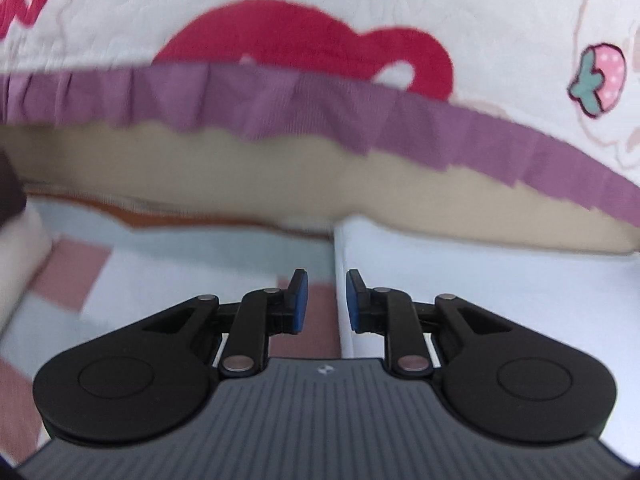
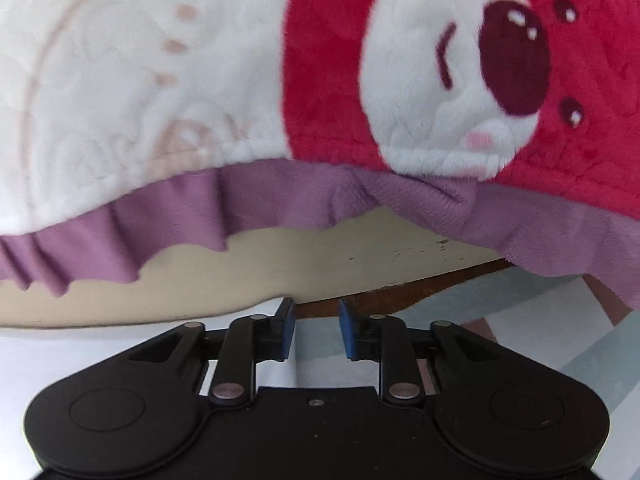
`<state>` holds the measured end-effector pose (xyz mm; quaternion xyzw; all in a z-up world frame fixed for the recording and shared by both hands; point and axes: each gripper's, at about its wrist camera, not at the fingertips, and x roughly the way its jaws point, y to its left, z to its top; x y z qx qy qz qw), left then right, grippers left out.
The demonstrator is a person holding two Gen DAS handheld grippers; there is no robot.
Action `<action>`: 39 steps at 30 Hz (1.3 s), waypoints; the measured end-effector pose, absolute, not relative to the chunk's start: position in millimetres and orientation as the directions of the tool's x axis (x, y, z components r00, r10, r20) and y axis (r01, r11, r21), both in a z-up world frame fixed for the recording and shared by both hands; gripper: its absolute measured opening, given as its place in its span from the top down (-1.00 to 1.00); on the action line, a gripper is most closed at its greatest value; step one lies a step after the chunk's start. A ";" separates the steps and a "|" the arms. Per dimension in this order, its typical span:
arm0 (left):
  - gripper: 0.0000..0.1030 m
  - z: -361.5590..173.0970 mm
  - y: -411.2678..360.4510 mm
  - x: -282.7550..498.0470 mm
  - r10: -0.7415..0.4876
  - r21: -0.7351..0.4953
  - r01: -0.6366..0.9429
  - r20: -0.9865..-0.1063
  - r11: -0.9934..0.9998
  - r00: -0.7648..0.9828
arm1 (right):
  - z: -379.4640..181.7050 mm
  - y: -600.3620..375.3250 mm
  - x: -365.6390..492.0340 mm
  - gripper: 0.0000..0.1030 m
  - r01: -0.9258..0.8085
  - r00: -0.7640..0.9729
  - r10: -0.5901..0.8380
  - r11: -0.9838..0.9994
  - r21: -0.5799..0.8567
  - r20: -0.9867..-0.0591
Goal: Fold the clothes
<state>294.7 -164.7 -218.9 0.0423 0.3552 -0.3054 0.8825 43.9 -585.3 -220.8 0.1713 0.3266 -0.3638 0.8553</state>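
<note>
**Both grippers wait before the frilled edge**

From the left wrist view, the left gripper [image 1: 323, 298] has its jaws apart, with nothing between the blue pads. Ahead of it lies the plush garment [image 1: 320, 8], cream with red figures and a small strawberry [image 1: 598, 80]. Its purple ruffle [image 1: 304, 100] hangs over the beige edge of the tabletop [image 1: 280, 192]. Below is a checked floor [image 1: 72, 268] and a white panel [image 1: 480, 280].

From the right wrist view, the right gripper [image 2: 316, 330] also has its jaws apart and empty, just short of the same ruffle [image 2: 280, 200]. Above the ruffle is a red bear face [image 2: 460, 80] on the cream pile.

Whether the cloth is already folded, I cannot tell; only this one edge is visible. If the hem is to be gripped, I think each side should take the ruffle together with the thick pile behind it, at matching places, so the edge lifts straight. The soft plush may slip from a shallow bite.
</note>
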 end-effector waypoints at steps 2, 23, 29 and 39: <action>0.62 -218.6 -159.7 281.6 -0.501 -0.148 0.565 -0.673 0.812 0.544 | -220.3 -572.4 41.0 0.45 0.725 0.525 -0.504 0.686 0.051 -0.686; 0.28 -165.8 10.5 164.1 -0.298 -0.153 0.288 -0.762 0.945 0.575 | -210.4 -317.2 0.2 0.24 0.352 0.648 -0.133 0.925 0.141 -0.750; 0.00 -150.2 133.3 159.4 -0.067 -0.192 -0.098 -0.703 0.977 0.708 | -205.3 -213.2 -2.6 0.24 0.130 0.672 0.033 0.978 0.162 -0.740; -0.17 -192.1 239.6 152.7 0.004 -0.268 -0.364 -0.801 0.892 0.599 | -183.1 -155.5 -3.7 0.23 -0.002 0.658 0.103 0.991 0.135 -0.746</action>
